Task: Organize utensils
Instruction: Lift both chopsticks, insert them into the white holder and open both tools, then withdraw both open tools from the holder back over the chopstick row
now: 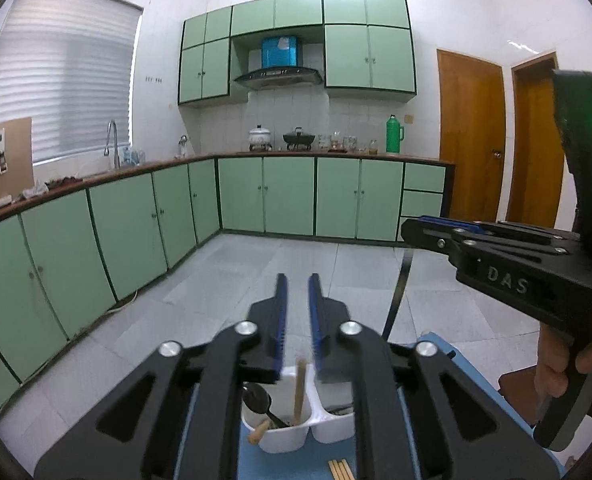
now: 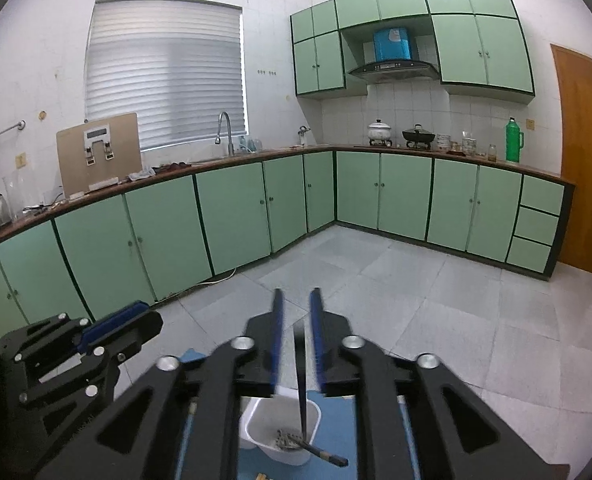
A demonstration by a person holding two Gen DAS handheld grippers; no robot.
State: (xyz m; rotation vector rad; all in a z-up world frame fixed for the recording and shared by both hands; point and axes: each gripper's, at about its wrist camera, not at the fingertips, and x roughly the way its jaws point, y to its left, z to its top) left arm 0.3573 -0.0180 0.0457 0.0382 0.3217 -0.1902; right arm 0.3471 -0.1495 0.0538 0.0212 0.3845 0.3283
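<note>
A white two-compartment utensil holder [image 1: 296,432] stands on a blue mat [image 1: 288,464] below my left gripper [image 1: 298,280]. Its left cup holds a black spoon [image 1: 258,398] and a wooden chopstick [image 1: 299,388]; the right cup holds dark utensils. My left gripper is open and empty above it. More wooden chopsticks [image 1: 341,469] lie on the mat. My right gripper [image 2: 296,296] is open above the holder [image 2: 282,428]; a dark utensil [image 2: 301,380] stands upright in the cup between its fingers, apparently untouched. The right gripper also shows in the left wrist view [image 1: 496,248].
The blue mat sits on a small table over a grey tiled floor [image 2: 436,300]. Green cabinets [image 2: 236,208] and a counter with sink, pots and a green flask [image 2: 514,140] line the far walls. Wooden doors [image 1: 472,136] stand at right.
</note>
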